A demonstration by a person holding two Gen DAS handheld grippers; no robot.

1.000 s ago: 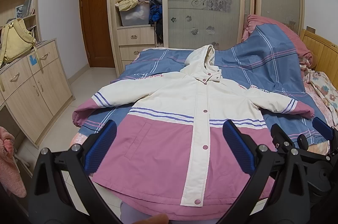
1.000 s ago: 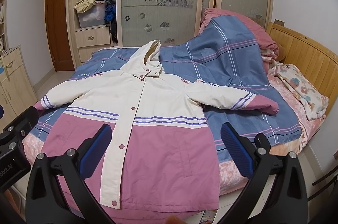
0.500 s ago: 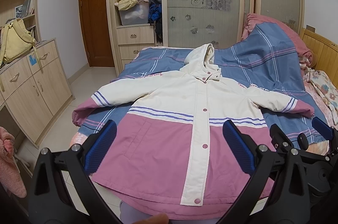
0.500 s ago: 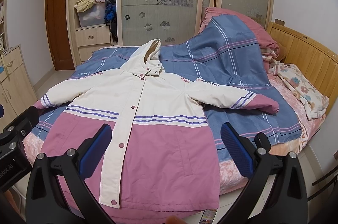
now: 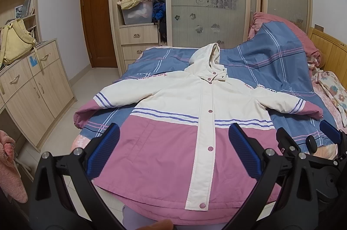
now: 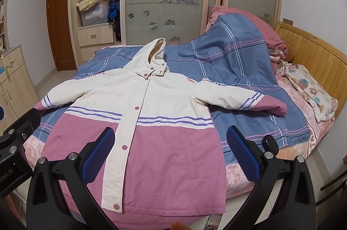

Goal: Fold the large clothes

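Hovering: both grippers hang above the near hem of the jacket [image 5: 173, 132], holding nothing and touching nothing.
Jacket: spread front-up on the bed [image 6: 271, 156], snapped shut, cream above and pink below, hood [image 5: 208, 60] toward 12 o'clock, hem toward 6 o'clock and overhanging the mattress edge.
Sleeves: the left sleeve [image 5: 112, 102] runs out to 9 o'clock, its pink cuff drooping off the bed side; the right sleeve [image 6: 238, 97] lies toward 3 o'clock on the blue plaid quilt [image 6: 234, 60].
Risk, slide: the padded shell looks slick, and I judge that a pull at the hem could drag the whole coat off the edge at 6 o'clock.
Risk, thin pinch: the fabric is bulky; a shallow bite may catch only the outer layer, so the fold would come up lopsided.
Risk, sleeve: the hanging cuff could swing or trail when its sleeve is brought in toward the placket [image 5: 206, 121], spoiling the crease.
Risk, collision: the two grippers sit close together, the right one's frame showing at 3 o'clock in the left view, so a crossing move could knock them together.
Left gripper [image 5: 173, 153]: jaws spread wide, blue pads [image 5: 104, 151] clear of the cloth, empty.
Right gripper [image 6: 171, 153]: likewise spread wide, pads [image 6: 243, 156] above the pink panel and the bed edge, empty.
Stage: folding looks not yet begun.
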